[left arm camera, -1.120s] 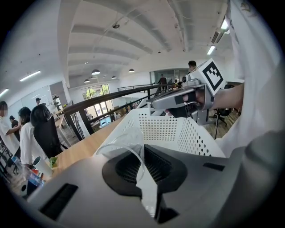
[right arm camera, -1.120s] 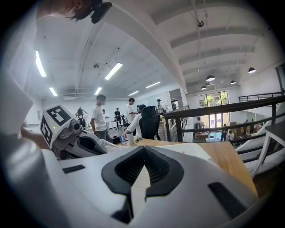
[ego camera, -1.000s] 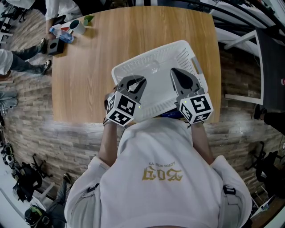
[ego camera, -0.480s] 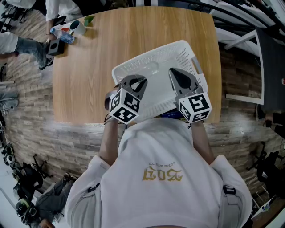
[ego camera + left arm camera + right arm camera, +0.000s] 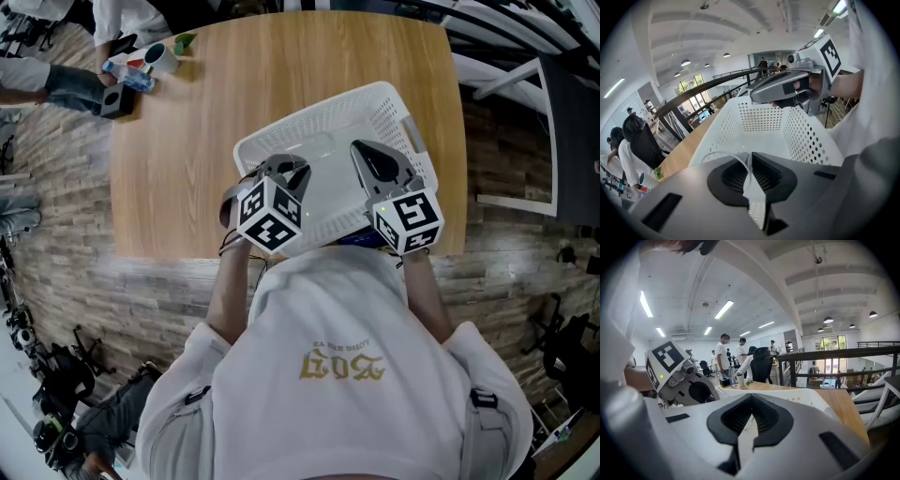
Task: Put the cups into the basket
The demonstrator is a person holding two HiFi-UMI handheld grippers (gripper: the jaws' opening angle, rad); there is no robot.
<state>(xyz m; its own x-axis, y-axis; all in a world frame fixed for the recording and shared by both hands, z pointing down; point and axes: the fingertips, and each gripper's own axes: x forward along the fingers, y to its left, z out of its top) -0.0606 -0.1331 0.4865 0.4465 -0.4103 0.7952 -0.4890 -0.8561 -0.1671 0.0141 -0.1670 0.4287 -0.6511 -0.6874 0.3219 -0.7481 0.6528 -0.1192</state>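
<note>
Where the head view looks down: left gripper (image 5: 281, 171) and right gripper (image 5: 371, 156) both over the white basket (image 5: 323, 122) at the near edge of the table (image 5: 234, 94); cup hard to make out.
Left gripper view: jaws clenched on the rim of a clear cup (image 5: 726, 152), held over the basket's floor.
Right gripper view: jaws pressed together, nothing between; cup not seen from this side.

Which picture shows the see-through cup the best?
The left gripper view. There the clear cup shows its curved rim, with its wall pinched between the jaws of the left gripper above the white basket. In the head view it is too faint to pick out. The right gripper view does not show it.
</note>
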